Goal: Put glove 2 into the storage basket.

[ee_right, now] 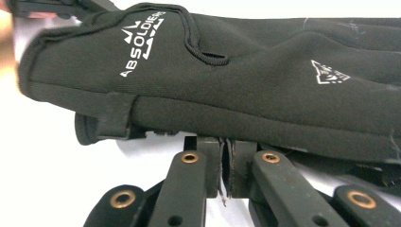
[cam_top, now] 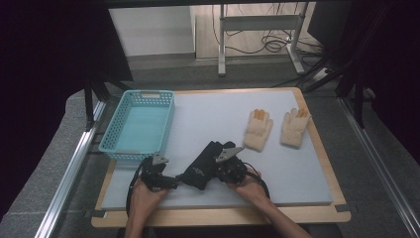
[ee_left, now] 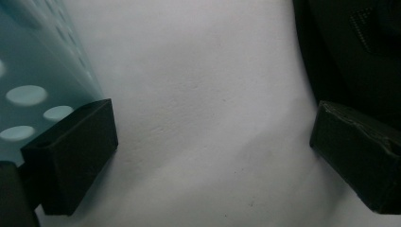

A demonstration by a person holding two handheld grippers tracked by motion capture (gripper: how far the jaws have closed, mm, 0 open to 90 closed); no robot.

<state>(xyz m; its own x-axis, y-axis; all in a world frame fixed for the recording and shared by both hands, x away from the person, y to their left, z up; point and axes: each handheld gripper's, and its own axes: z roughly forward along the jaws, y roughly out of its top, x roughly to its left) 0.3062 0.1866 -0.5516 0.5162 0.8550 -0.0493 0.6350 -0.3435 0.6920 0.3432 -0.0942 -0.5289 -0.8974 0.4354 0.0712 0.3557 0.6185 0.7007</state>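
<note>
There are two black gloves (cam_top: 202, 166) lying one on top of the other near the front edge of the worktop (cam_top: 208, 119), about in the middle. The top one has white letters on its cuff. Two cream gloves (cam_top: 258, 130) lie flat side by side near the right edge, well apart from the black ones. One blue basket (cam_top: 114, 130) sits at the back left corner.

Two hands come in from the front edge. The left hand (cam_top: 143, 196) holds the left gripper (cam_top: 171, 182) low over the worktop, pointing to the right at the cuff end of the black gloves. Its two black pads are spread wide, with only the worktop between them. One pad is just beside the basket wall and the other is just beside the gloves.

The right hand (cam_top: 250, 184) holds the right gripper (ee_right: 226, 165) at the right side of the black gloves. Its pads are almost pressed together at the lower edge of the gloves. I cannot tell if they pinch any cloth.
</note>
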